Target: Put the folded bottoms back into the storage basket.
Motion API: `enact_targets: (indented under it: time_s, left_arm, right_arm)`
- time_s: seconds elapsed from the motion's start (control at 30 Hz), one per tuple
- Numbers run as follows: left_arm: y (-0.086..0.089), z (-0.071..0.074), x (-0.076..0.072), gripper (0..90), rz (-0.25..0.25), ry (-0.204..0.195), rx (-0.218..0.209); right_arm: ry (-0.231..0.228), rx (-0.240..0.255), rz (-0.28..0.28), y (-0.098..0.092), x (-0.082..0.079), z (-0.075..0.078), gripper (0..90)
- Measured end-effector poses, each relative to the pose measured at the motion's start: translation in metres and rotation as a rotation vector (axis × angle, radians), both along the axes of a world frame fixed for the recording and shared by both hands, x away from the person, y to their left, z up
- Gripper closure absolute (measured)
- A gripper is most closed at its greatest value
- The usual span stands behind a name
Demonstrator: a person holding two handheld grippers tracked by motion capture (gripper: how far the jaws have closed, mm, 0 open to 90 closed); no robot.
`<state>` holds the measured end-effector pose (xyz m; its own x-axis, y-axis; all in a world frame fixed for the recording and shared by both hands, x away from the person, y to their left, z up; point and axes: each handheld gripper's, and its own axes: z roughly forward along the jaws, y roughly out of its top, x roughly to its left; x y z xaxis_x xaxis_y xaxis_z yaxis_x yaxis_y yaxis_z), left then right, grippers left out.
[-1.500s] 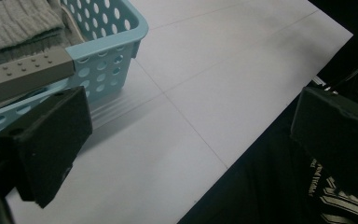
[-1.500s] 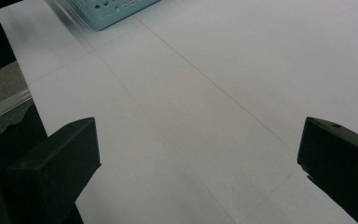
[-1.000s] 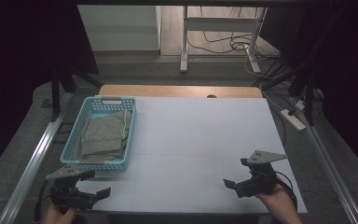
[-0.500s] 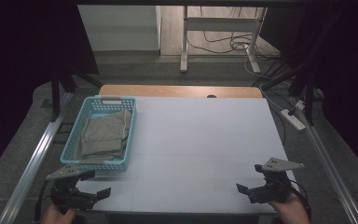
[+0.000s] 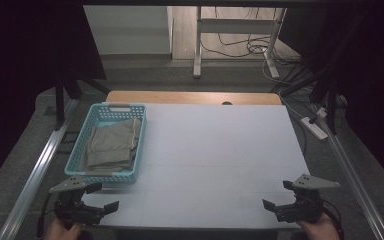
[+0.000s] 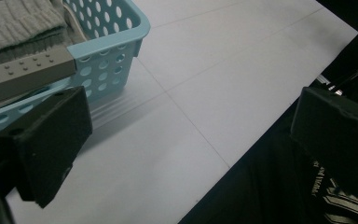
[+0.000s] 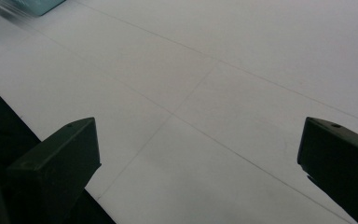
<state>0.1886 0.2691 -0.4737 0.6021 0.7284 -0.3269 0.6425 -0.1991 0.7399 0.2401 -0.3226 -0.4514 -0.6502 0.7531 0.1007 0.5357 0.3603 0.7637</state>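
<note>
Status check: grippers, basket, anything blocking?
Left gripper open, empty, beside basket. Right gripper open, empty, at near right edge. Folded cloth lies in basket. Nothing in the way.

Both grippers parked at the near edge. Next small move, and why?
Probably move the left gripper forward over the basket toward the folded cloth: its jaws are open, it sits just short of the basket's near wall, and the right gripper is far across the table.

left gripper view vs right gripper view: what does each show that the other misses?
Left gripper view alone: grey folded cloth inside the blue basket, the basket's holed wall close behind the left gripper, and the table's near edge with dark clothing below it. Right gripper view alone: the right gripper over bare white table, with the basket just a blurred corner at top left. Both: black fingers spread wide apart, nothing held, white tabletop with faint seam lines.
</note>
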Motion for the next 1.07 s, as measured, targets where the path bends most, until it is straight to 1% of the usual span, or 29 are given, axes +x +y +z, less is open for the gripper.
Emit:
enact_targets:
  time_s: [0.27,0.5,0.67,0.7,0.77,0.87,0.97,1.07]
  left_arm:
    - [0.000,0.000,0.000,0.0,0.002,-0.001,-0.002]
    - [0.001,0.000,-0.001,0.0,0.004,-0.004,-0.005]
    - [0.001,0.000,-0.001,0.0,0.006,-0.007,-0.005]
    - [0.001,0.000,-0.002,0.0,0.008,-0.010,-0.005]
    - [0.001,0.000,-0.002,0.0,0.011,-0.012,-0.005]
    - [0.001,0.000,-0.002,0.0,0.010,-0.012,-0.002]
    - [0.001,0.000,-0.002,0.0,0.010,-0.013,-0.002]
    - [0.001,0.001,-0.001,0.0,0.011,-0.015,-0.006]
  right_arm:
    - [-0.006,0.014,-0.036,-0.008,-0.006,0.002,0.0]
    - [-0.009,0.014,-0.058,-0.012,-0.013,0.004,0.0]
    - [-0.011,0.004,-0.064,-0.015,-0.017,0.005,0.0]
    - [-0.004,0.002,-0.069,-0.016,-0.019,0.005,0.0]
    - [-0.008,-0.004,-0.075,-0.017,-0.021,0.006,0.0]
    - [0.002,-0.010,-0.090,-0.018,-0.024,0.006,0.0]
    - [0.006,-0.011,-0.107,-0.019,-0.023,0.006,0.0]
    - [0.009,-0.024,-0.108,-0.018,-0.022,0.004,0.0]
